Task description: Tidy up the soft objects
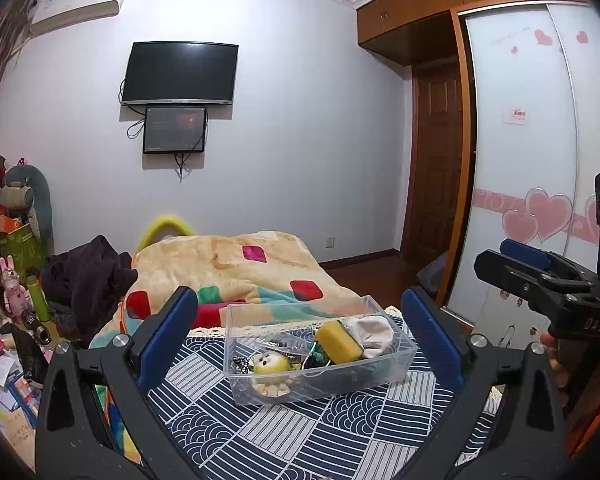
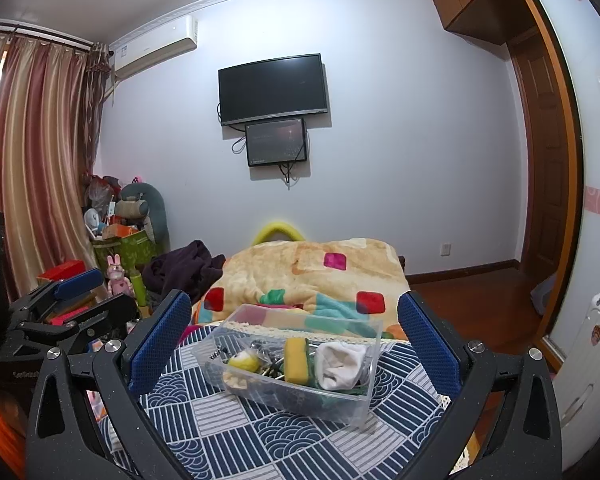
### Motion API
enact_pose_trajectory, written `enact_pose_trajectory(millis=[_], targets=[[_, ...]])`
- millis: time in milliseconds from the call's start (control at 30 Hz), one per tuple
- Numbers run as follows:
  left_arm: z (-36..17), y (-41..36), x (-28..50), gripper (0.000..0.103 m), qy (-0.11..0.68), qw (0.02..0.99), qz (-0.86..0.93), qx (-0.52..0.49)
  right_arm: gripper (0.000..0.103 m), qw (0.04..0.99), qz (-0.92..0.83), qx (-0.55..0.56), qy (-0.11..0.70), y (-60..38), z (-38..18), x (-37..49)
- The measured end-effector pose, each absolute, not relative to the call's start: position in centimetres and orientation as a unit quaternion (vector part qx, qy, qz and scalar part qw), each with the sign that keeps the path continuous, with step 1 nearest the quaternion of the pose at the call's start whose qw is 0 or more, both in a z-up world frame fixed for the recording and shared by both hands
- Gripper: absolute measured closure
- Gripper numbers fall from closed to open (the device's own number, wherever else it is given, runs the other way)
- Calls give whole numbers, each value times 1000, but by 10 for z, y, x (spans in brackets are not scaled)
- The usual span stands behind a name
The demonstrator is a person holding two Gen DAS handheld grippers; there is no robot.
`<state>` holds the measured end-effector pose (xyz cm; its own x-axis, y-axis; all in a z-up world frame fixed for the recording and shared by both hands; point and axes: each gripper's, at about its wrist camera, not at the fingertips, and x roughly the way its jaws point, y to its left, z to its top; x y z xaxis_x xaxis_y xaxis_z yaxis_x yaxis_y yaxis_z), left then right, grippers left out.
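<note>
— Fingers on both your left gripper and right gripper stand wide apart, holding nothing.

— And the soft things?

— On the bed, the clear bin already holds white sock, yellow sponge and plush toy. Sorted or awaiting sorting, either fits. Dark tangle underneath is unreadable.

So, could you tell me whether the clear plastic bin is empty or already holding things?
Holding things: the clear bin contains a yellow sponge and white sock.
</note>
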<state>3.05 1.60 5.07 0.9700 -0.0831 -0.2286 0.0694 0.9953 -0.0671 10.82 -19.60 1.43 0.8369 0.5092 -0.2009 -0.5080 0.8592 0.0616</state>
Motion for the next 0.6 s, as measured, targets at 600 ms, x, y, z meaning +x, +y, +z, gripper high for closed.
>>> enact_pose_trajectory(millis=[600], targets=[[49, 10, 28, 0, 118, 992, -46, -21, 0, 958, 266, 1, 107, -197, 14, 108]])
